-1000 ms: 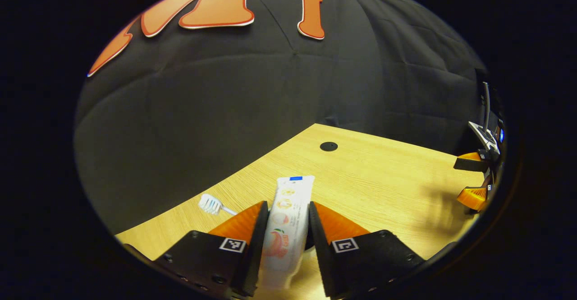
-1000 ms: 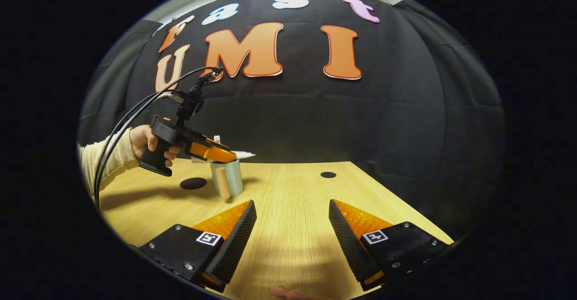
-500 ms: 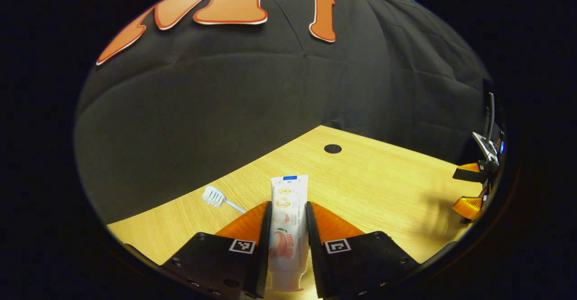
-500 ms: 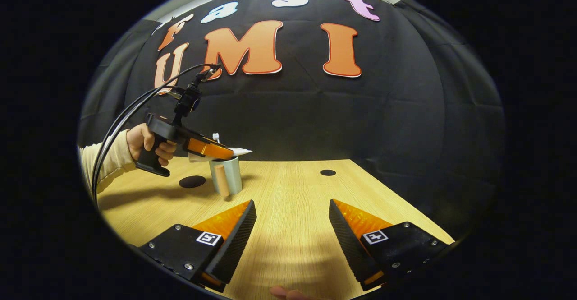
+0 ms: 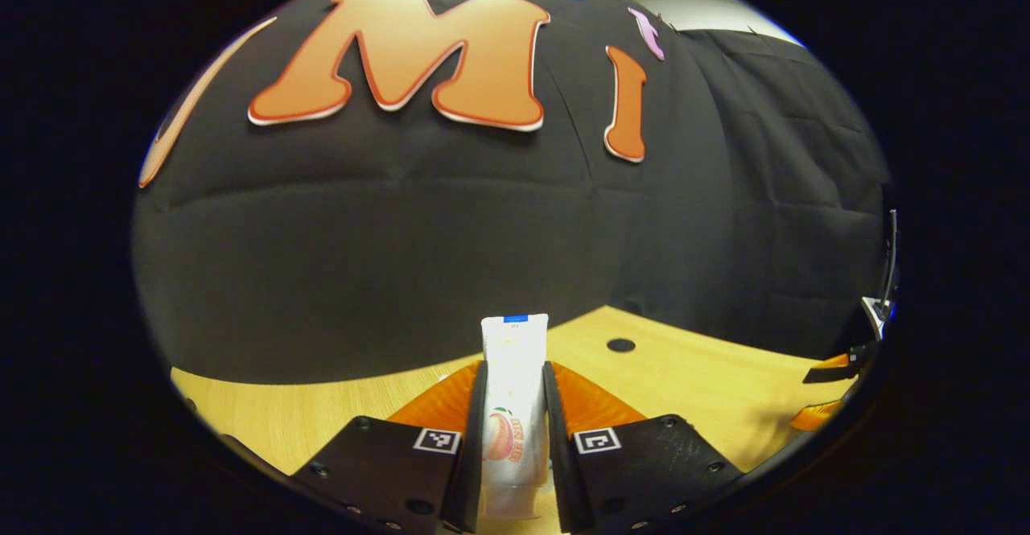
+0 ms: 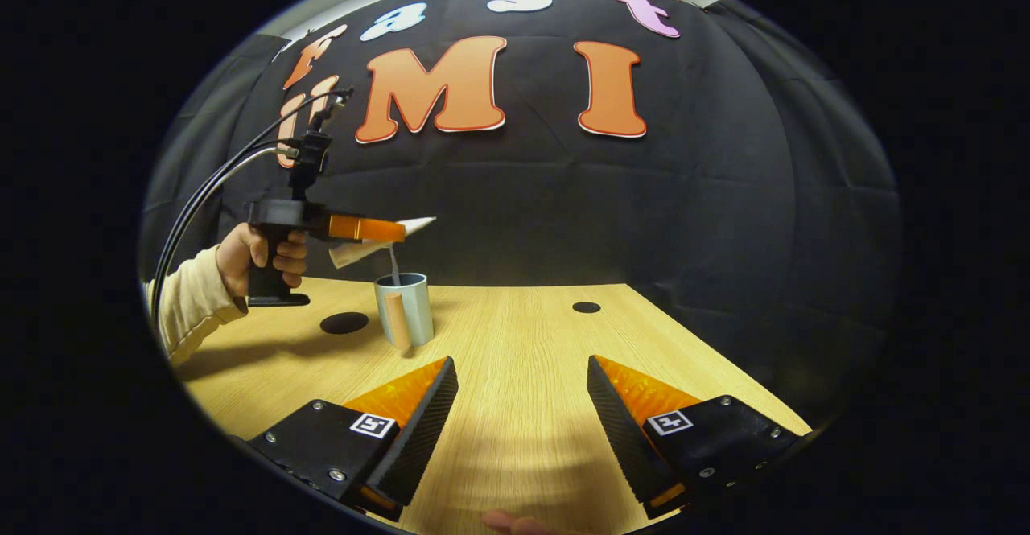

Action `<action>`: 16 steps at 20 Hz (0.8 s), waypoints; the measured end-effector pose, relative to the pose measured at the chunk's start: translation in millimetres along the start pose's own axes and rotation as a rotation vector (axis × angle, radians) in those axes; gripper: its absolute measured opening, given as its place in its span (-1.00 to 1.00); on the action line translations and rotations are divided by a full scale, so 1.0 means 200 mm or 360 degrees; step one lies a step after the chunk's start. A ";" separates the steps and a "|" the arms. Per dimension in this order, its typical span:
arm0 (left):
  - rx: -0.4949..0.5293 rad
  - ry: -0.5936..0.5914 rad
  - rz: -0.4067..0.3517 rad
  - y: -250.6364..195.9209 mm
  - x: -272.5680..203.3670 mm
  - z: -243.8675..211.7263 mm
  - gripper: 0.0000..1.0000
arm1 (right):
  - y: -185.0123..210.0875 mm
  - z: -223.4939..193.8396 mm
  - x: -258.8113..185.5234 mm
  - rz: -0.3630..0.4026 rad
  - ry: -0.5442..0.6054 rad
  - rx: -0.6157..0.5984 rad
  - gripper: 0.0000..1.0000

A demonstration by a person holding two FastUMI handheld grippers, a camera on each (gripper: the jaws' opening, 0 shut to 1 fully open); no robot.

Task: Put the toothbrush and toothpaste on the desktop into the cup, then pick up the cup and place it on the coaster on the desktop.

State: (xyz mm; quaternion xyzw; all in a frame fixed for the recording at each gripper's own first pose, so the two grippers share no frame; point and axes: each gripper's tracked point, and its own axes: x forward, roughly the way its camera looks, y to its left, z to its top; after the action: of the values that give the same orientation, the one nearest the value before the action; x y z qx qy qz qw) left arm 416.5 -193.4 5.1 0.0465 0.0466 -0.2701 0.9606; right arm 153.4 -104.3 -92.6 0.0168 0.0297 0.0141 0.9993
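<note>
Left gripper view: the left tool (image 5: 515, 406) pinches the toothpaste (image 5: 513, 390), a white tube standing lengthwise between both fingers (image 5: 475, 430), its flat crimped end pointing forward and reaching past the fingertips. The wooden tabletop (image 5: 692, 374) lies below and beyond, with a small dark round hole (image 5: 620, 345) in it. The right tool (image 5: 829, 394) is at the far right edge, too small to judge from here. Right gripper view: the right tool (image 6: 521, 394) stands spread wide over the tabletop (image 6: 523, 334), holding nothing. Farther off at left, a hand (image 6: 261, 252) with a pale sleeve (image 6: 189, 306) holds the left tool (image 6: 378, 231) raised in the air above the cup (image 6: 405, 308), the toothpaste (image 6: 378, 241) clamped in it and tilted, clear of the cup's rim. The cup stands upright on the tabletop, and the toothbrush (image 6: 394, 265) stands in it, its thin stem rising above the rim. The dark round coaster (image 6: 344, 323) lies just left of the cup, apart from it.
</note>
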 end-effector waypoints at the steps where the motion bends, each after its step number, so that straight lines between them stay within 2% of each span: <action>1: -0.0009 -0.0050 0.0008 -0.01 0.01 0.03 -0.27 | 0.00 0.00 0.00 0.0000 0.0003 -0.0004 0.95; 3: -0.0026 -0.0108 -0.0029 -0.05 0.05 0.06 -0.31 | 0.00 0.00 -0.01 0.0007 0.0001 -0.0009 0.95; 6: -0.0052 -0.0165 -0.0058 -0.10 0.11 0.07 -0.27 | 0.01 0.00 -0.01 0.0011 0.0001 -0.0008 0.95; 12: -0.0093 -0.0235 -0.0045 -0.11 0.27 0.04 -0.27 | 0.03 -0.02 -0.01 0.0036 0.0021 0.0000 0.95; 16: -0.0072 -0.0203 -0.0037 -0.09 0.31 -0.03 -0.24 | 0.04 -0.02 -0.01 0.0055 0.0028 -0.0006 0.96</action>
State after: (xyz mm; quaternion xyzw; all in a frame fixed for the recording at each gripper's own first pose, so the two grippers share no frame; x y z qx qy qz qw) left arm 458.8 -240.1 -9.6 0.0068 -0.0081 -0.2826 0.9592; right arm 150.1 -95.5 -96.1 0.0153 0.0382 0.0315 0.9987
